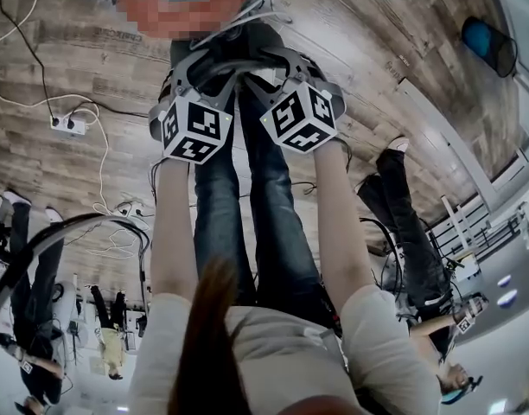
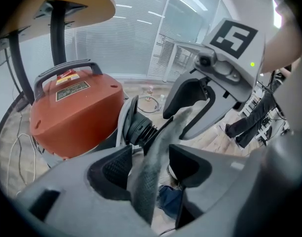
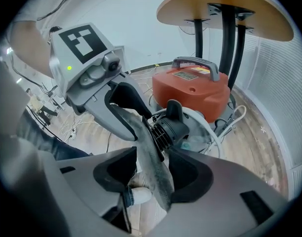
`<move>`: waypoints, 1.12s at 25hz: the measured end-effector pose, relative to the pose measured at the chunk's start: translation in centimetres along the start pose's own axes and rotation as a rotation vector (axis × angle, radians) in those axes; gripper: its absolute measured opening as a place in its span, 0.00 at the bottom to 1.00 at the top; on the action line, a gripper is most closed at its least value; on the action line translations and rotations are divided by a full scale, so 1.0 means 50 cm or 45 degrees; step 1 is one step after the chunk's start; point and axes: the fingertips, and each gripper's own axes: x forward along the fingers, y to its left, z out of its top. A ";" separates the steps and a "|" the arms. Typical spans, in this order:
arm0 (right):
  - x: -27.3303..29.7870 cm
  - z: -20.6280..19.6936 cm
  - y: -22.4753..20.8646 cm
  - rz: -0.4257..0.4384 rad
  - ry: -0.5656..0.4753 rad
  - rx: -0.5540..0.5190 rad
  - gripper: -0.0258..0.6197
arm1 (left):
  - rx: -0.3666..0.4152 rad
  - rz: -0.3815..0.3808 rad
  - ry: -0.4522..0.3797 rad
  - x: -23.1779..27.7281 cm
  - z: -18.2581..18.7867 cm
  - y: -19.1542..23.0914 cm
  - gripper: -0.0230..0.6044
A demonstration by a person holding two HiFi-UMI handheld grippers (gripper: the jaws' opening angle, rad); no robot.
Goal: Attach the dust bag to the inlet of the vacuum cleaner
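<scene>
Grey dust bag point(image 2: 150, 181) loose between left tongs point(image 2: 151, 158) and right tongs point(image 3: 153, 163), both open, red vacuum cleaner point(image 2: 74, 115) behind

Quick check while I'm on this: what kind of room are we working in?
Probably an office or lab workspace, not a home: glass partition walls with blinds, a round pedestal table, and a power strip lying on the wood-look floor.

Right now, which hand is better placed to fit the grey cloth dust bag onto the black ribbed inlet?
Probably right: the black ribbed inlet sits close ahead of the open right gripper, with the grey cloth dust bag between its jaws.
</scene>
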 end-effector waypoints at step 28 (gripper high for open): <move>-0.225 0.180 -0.060 -0.330 -0.462 0.415 0.05 | 0.059 0.227 -0.308 -0.194 0.196 0.011 0.06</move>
